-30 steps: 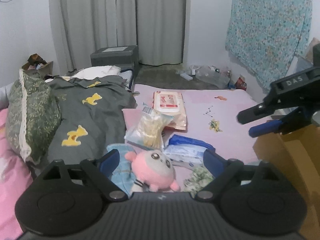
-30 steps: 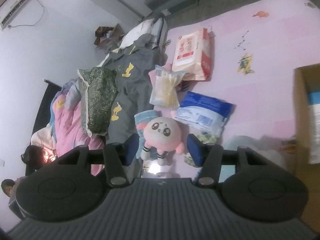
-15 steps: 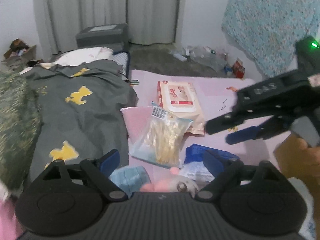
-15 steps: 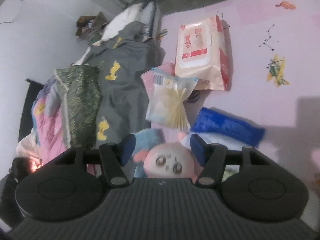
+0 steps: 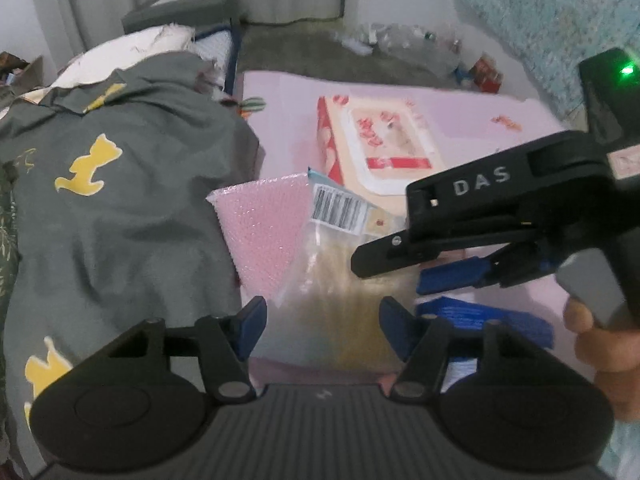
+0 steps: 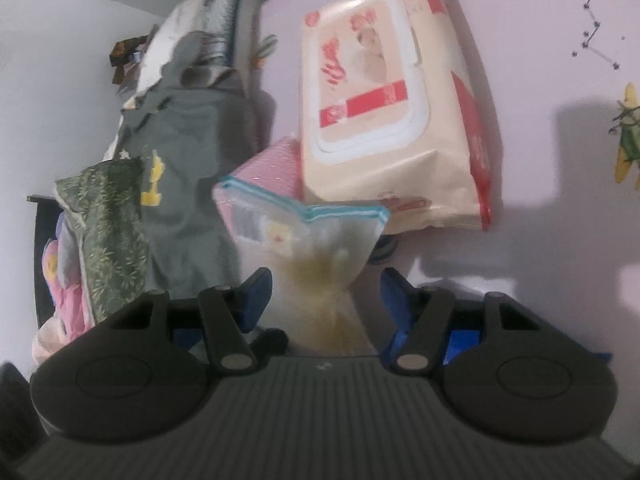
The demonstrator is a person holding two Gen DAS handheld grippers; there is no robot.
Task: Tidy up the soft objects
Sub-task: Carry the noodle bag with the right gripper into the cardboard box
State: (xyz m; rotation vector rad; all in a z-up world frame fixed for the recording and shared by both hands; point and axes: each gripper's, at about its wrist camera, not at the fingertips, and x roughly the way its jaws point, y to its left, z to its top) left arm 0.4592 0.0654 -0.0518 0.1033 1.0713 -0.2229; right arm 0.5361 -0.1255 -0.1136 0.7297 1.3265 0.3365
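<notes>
A clear zip bag of pale yellow contents (image 5: pixel 340 280) lies on the pink bed sheet (image 5: pixel 288 104), partly over a pink bubble-wrap mailer (image 5: pixel 264 232). My left gripper (image 5: pixel 322 328) is open, its blue pads either side of the bag's near end. My right gripper (image 6: pixel 326 300) is also open with the same bag (image 6: pixel 316 248) between its fingers; it shows in the left wrist view (image 5: pixel 404 268) reaching in from the right above the bag. A cream and red wet-wipes pack (image 6: pixel 384 100) lies beyond. A blue packet (image 5: pixel 492 320) lies at the right.
A grey blanket with yellow shapes (image 5: pixel 112 200) covers the left of the bed, with a green leafy pillow (image 6: pixel 108 232) beside it. A grey box (image 5: pixel 180 16) and floor clutter (image 5: pixel 412 40) lie past the bed's far end.
Both grippers have moved forward and down over the bed, onto the zip bag. The pink plush toy and blue cloth have dropped out of view beneath them.
</notes>
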